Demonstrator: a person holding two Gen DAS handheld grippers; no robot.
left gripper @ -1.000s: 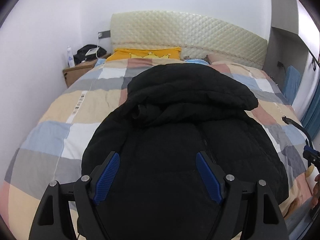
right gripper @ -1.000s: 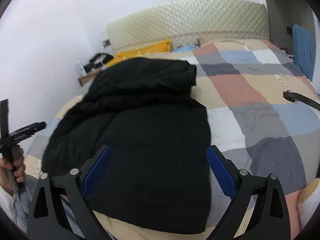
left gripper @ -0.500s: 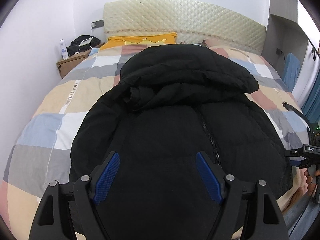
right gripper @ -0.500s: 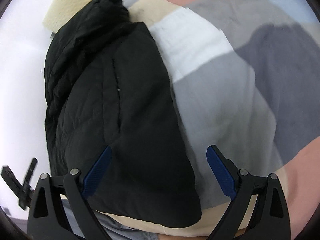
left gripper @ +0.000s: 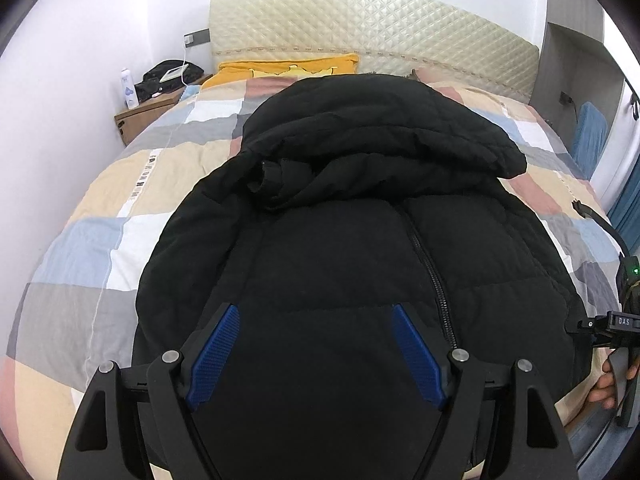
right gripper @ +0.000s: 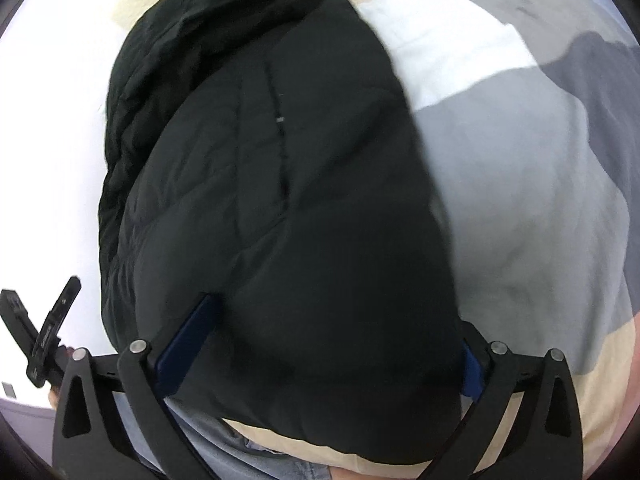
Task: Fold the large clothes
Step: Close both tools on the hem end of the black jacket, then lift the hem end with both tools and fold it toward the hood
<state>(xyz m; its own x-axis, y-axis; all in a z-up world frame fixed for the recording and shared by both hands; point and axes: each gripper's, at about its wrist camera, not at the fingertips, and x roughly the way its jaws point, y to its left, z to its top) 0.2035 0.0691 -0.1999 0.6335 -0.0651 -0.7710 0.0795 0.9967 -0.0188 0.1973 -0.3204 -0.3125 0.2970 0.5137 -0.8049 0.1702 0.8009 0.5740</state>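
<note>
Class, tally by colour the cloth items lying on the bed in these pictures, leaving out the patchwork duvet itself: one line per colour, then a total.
Black: 1, the padded jacket
Yellow: 1, the pillow by the headboard
Total: 2

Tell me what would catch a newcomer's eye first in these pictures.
A big black padded jacket lies spread down the middle of the bed, hood toward the quilted cream headboard. Under it is a checked quilt in beige, grey, blue and pink. The right hand-held gripper has the jacket's near corner between its opening jaws, while the left hand-held gripper hangs open above the hem.
</note>
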